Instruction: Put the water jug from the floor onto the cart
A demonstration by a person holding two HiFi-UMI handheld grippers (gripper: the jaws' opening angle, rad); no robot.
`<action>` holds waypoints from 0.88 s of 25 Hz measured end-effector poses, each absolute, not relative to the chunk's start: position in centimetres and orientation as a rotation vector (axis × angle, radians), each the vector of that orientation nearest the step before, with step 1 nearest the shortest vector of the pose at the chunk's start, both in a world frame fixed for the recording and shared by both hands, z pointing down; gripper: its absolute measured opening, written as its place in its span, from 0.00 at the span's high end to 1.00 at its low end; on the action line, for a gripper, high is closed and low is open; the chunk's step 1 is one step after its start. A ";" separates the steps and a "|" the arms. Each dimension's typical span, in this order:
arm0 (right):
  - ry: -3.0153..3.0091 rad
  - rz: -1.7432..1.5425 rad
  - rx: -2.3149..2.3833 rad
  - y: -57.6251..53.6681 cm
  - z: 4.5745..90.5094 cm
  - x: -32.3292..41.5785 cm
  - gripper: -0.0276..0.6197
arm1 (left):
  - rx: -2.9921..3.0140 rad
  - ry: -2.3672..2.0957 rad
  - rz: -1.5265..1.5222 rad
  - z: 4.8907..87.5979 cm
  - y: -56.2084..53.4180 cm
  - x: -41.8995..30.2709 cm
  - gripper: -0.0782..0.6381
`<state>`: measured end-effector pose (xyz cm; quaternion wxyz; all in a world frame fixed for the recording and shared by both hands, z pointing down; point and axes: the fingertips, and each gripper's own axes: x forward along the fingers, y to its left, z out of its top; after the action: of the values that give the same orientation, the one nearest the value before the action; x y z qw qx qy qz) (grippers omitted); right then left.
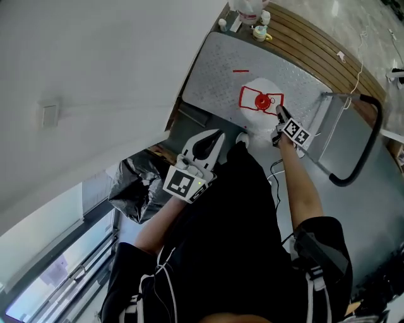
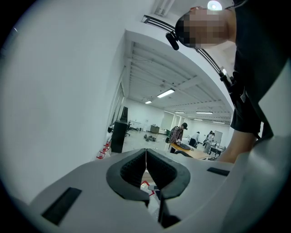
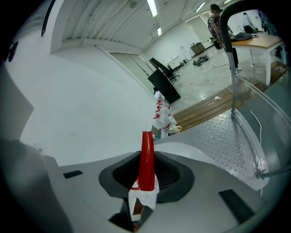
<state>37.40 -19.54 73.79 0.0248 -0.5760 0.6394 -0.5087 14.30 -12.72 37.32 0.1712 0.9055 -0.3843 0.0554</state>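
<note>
While R hand-held gripper (image 1: 278, 113) clamps handle (image 3: 146, 159), water jug (image 1: 259, 86) over cart (image 1: 214, 82).

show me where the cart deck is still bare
Bare: the cart deck on the wall side of the water jug, around the red mark, and the strip between jug and push handle. Crowded: the jug's red handle, gripped by the right gripper, and the bag and cup past the deck's far edge.

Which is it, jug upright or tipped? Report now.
Upright. From above, the jug shows its red cap facing the head camera over the cart; the right gripper is shut on its red handle.
</note>
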 end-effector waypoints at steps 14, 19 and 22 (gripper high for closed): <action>2.002 -1.648 -2.105 -13.7 75.7 42.2 0.81 | 2.567 -1.028 0.101 37.5 -12.8 16.1 0.87; 1.990 -1.574 -2.280 -11.6 74.5 44.1 0.80 | 2.586 -0.937 0.084 37.4 -11.9 17.3 0.87; 1.991 -1.521 -2.297 -10.3 73.0 43.9 0.79 | 2.606 -0.863 0.076 37.4 -11.2 18.4 0.87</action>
<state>43.94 -10.33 73.00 -0.1285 -0.6703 0.5808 -0.4438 18.42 -11.20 37.44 0.1962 0.9305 -0.3082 0.0270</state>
